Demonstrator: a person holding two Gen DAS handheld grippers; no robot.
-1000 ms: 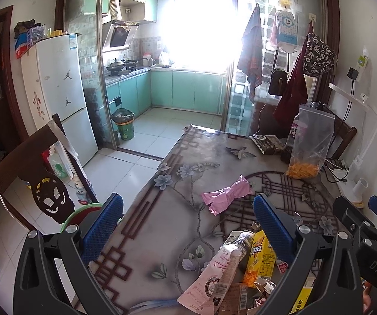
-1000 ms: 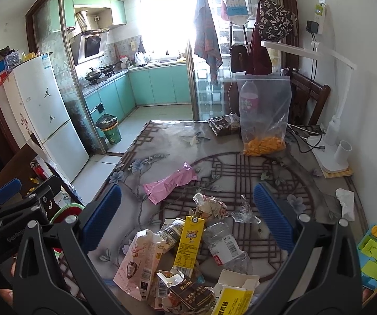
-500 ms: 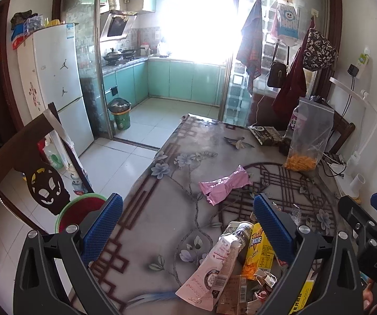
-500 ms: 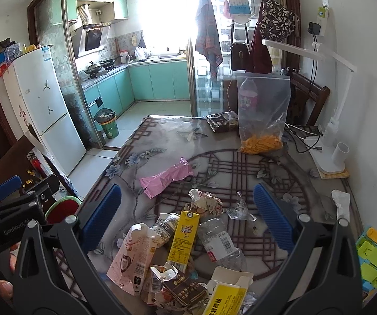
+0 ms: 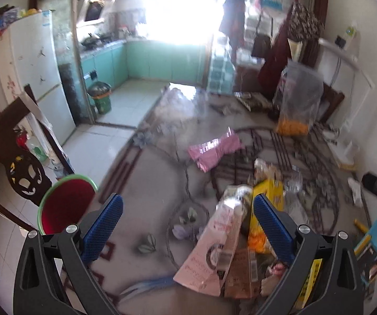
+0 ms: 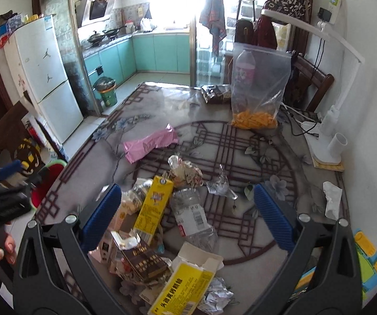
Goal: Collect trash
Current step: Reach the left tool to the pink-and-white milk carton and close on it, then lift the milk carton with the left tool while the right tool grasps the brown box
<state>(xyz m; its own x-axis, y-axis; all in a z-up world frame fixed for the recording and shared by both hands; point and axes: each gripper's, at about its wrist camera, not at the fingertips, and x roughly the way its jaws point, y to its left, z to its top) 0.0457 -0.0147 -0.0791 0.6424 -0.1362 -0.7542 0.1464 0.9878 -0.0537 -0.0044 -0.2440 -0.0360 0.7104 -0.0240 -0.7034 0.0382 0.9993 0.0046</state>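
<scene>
A heap of trash lies on the patterned table (image 6: 254,141): a yellow drink carton (image 6: 153,206), a crushed clear bottle (image 6: 192,215), a dark torn packet (image 6: 142,258), a yellow box (image 6: 183,288) and crumpled foil (image 6: 216,296). Further back lies a pink wrapper (image 6: 149,143) (image 5: 214,151). My right gripper (image 6: 187,210) hangs open above the heap. My left gripper (image 5: 187,223) is open too, over a pale pink pouch (image 5: 212,246) at the heap's left side. Neither holds anything.
A red basin with a green rim (image 5: 65,204) stands on the floor left of the table, beside a dark wooden chair (image 5: 7,155). A clear bag of orange snacks (image 6: 258,89), a white desk lamp (image 6: 327,131) and a crumpled tissue (image 6: 331,199) sit on the table's far and right sides.
Both grippers have risen and tipped downward over the table, bringing more of the trash heap into view. The left wrist view is blurred by motion. Both stay open.
</scene>
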